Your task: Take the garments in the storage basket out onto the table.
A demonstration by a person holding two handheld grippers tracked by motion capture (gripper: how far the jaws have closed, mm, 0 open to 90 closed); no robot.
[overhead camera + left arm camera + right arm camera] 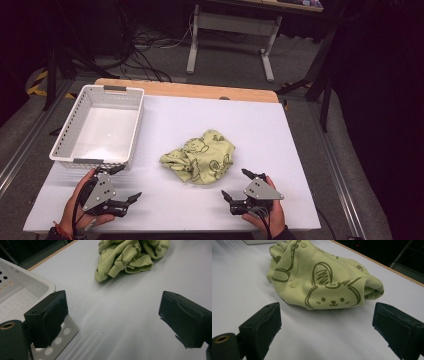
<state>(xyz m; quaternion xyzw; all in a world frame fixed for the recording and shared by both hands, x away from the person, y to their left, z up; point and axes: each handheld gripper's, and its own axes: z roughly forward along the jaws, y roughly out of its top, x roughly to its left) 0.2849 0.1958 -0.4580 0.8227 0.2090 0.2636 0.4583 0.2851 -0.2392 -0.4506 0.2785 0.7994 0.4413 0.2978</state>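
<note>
A crumpled light-green garment printed with cartoon bunnies lies near the middle of the white table. My left gripper rests near the front edge, left of the garment, open and empty. My right gripper sits just in front of the garment, also open and empty. In the left gripper view the garment lies well ahead, beyond the spread gripper. In the right gripper view the garment is close, a bunny face turned toward the open gripper.
An empty white perforated basket stands at the table's left, its near corner right beside my left gripper's jaw. A wooden strip runs along the table's far edge. Beyond it are desk legs and cables on the floor.
</note>
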